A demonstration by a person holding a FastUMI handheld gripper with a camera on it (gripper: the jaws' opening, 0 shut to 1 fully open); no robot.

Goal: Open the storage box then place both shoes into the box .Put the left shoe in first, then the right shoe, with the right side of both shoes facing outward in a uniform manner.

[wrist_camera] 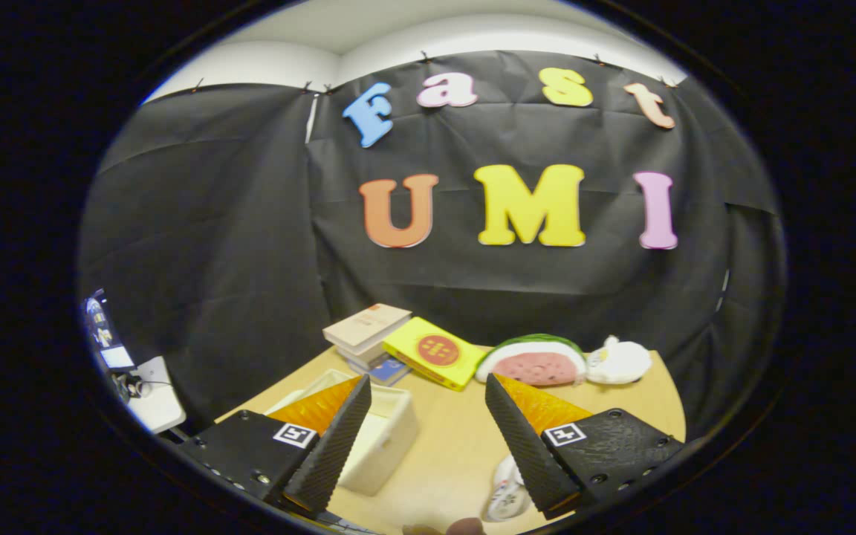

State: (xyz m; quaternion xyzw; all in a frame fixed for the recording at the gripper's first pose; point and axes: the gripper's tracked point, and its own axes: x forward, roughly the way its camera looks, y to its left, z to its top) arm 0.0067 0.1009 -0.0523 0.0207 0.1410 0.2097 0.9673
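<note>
Pale wood made up the table (458, 446), and over it the gripper (428, 438) hung with its fingers spread wide and nothing between them but bare tabletop. The box (383, 438), a cream, open-topped thing, sat partly behind the left finger and reached a little into the gap; I saw no lid on it, and what showed of its inside looked empty, so I judged the opening step done or not needed. One shoe (506, 494), white with some dark marks, lay just beside the right finger, half hidden under it. I could not tell whether it was the left or the right one, and the finger hid too much to say how it lay. Beyond the fingers, well apart from them, were a stack of books (366, 331), a yellow book (434, 353), a watermelon cushion (533, 360) and a white plush (619, 360). By my reckoning neither shoe had gone in yet, so both placements were left.
</note>
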